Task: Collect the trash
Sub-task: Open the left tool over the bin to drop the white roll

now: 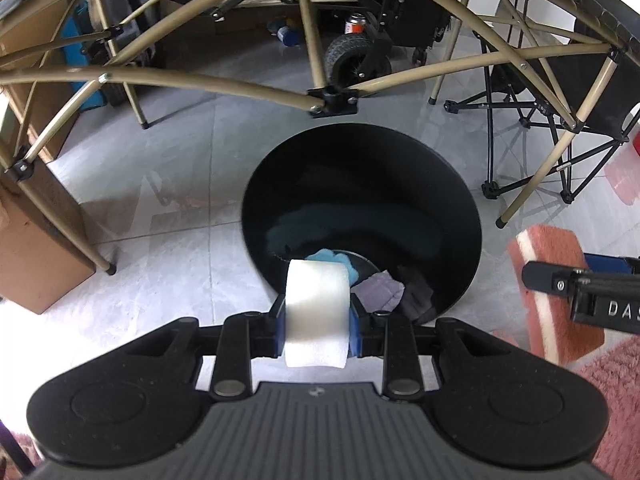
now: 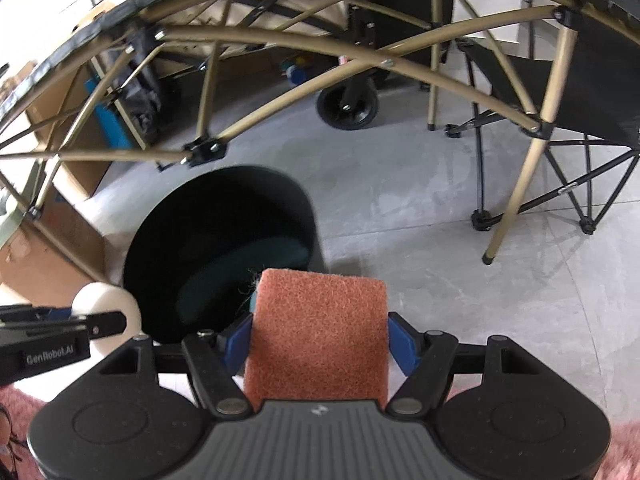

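My left gripper (image 1: 316, 320) clamps white tape roll (image 1: 316, 300) over black bin (image 1: 360, 200); my right gripper (image 2: 320, 340) grips orange sponge (image 2: 320, 320) beside bin rim.

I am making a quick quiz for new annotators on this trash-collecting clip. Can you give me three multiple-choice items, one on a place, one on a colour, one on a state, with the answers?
1. Where does the black bin stand?
A. on the grey tiled floor by the folding table's legs
B. on top of a table
C. on a chair seat

2. What colour is the scouring sponge in the right gripper?
A. green
B. reddish orange
C. yellow

3. What state is the left gripper in?
A. open and empty
B. shut with nothing in it
C. shut on the white roll

Answers:
1 A: the bin's base sits on the tiles beside the tan table legs.
2 B: its rough top face is reddish orange.
3 C: both blue pads press the roll's sides.
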Motion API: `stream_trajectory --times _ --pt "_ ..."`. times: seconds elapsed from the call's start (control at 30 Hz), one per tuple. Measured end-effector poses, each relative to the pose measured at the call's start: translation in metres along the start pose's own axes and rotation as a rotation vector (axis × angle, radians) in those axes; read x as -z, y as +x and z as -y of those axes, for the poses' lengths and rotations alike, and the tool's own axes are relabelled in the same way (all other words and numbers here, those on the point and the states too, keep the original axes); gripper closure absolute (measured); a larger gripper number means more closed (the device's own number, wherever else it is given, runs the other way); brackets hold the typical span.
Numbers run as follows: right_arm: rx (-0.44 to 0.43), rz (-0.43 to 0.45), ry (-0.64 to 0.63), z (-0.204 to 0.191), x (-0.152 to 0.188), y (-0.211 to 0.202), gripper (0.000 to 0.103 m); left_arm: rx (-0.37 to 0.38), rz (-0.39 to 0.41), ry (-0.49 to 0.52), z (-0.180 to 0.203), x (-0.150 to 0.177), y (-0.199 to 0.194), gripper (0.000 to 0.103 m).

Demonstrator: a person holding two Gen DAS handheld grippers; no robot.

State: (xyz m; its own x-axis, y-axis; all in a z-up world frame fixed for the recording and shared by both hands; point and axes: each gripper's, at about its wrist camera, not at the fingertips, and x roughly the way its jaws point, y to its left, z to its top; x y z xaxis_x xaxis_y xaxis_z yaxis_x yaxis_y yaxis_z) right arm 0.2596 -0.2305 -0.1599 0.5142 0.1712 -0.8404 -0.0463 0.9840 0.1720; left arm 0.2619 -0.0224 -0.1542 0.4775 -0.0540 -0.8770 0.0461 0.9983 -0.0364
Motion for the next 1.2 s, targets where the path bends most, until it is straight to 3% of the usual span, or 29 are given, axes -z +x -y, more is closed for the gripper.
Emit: stream_trajectory --times 0.47,0.97,1.03,1.1,1.17,1.2 --pt "0.06 0.066 0.064 0.021 -0.045 0.015 0.034 0.009 -0.024 -0.001 0.033 -0.047 0.04 0.074" --pt "0.083 0.027 0.099 0.033 -0.055 0.036 0.034 -0.019 -0.09 -0.041 0.045 -0.066 0.074 0.072" --pt "0.084 0.023 0.105 0.035 -0.054 0.036 0.034 -0.032 -0.098 -0.045 0.045 -0.067 0.076 0.062" --pt "0.083 0.023 0.107 0.036 -0.053 0.036 0.034 -0.043 -0.095 -0.054 0.045 -0.066 0.076 0.023" --pt "0.082 0.026 0.107 0.035 -0.052 0.035 0.034 -0.061 -0.075 -0.058 0.045 -0.066 0.074 0.0" --pt "0.081 0.027 0.106 0.035 -0.052 0.034 0.034 -0.069 -0.059 -0.058 0.045 -0.066 0.071 0.0"
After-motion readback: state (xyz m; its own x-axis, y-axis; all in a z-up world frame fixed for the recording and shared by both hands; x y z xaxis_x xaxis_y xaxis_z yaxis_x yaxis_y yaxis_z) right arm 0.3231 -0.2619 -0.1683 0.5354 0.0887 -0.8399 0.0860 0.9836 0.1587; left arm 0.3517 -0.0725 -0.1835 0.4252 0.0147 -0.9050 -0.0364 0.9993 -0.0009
